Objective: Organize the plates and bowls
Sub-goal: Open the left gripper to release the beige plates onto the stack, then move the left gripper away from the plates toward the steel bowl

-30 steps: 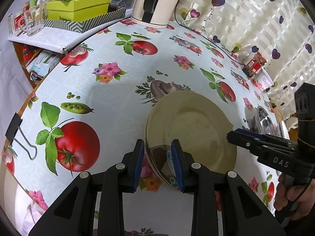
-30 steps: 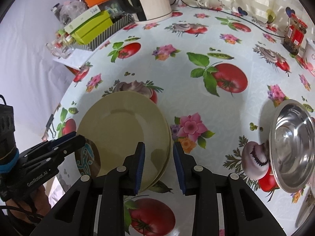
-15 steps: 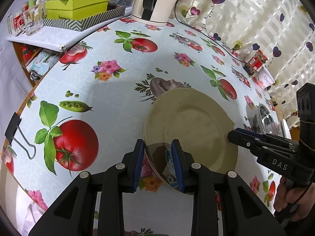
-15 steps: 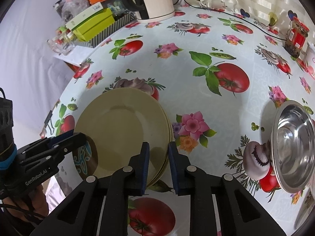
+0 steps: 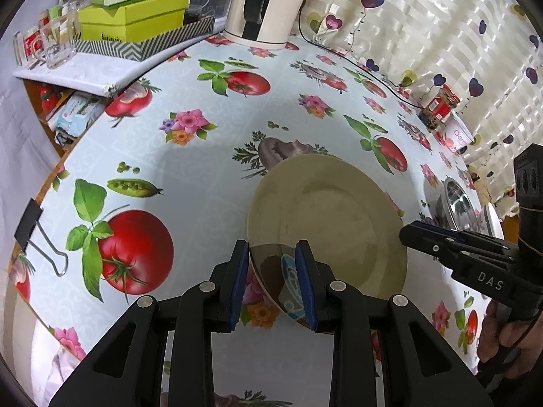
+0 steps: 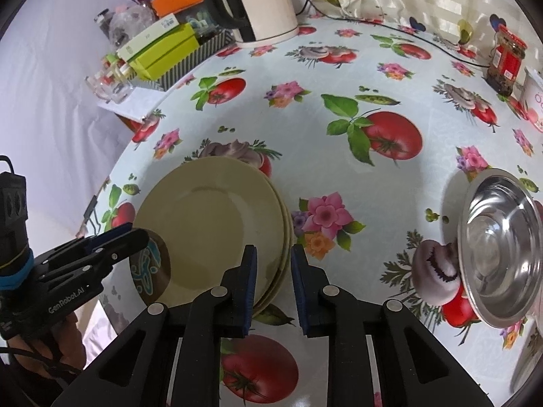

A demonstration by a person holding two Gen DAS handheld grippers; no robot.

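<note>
A stack of cream plates [image 5: 325, 224] [image 6: 210, 224] lies on the fruit-print tablecloth [image 5: 190, 183]. A brown patch with a blue drawing [image 6: 151, 264] marks its rim. My left gripper [image 5: 271, 249] [image 6: 135, 237] is shut on that marked near rim, one finger on top and one outside the edge. Across the stack, my right gripper [image 6: 273, 252] [image 5: 407, 234] pinches the opposite rim, with the plate edges in the narrow gap between its pads. A steel bowl [image 6: 499, 251] [image 5: 458, 203] sits to the right of the stack. Whether the stack is off the cloth I cannot tell.
A white kettle [image 6: 261, 3] with its cord stands at the back, next to green boxes [image 5: 132, 20] and glasses. A red jar [image 6: 507, 61] is at the far right. A binder clip [image 5: 30, 220] hangs on the left table edge. A hand [image 5: 502, 332] holds the right gripper.
My right gripper's fingers narrowed onto the stack's rim between one second and half a second ago and have stayed so. The left gripper kept its hold; the stack has hardly shifted.
</note>
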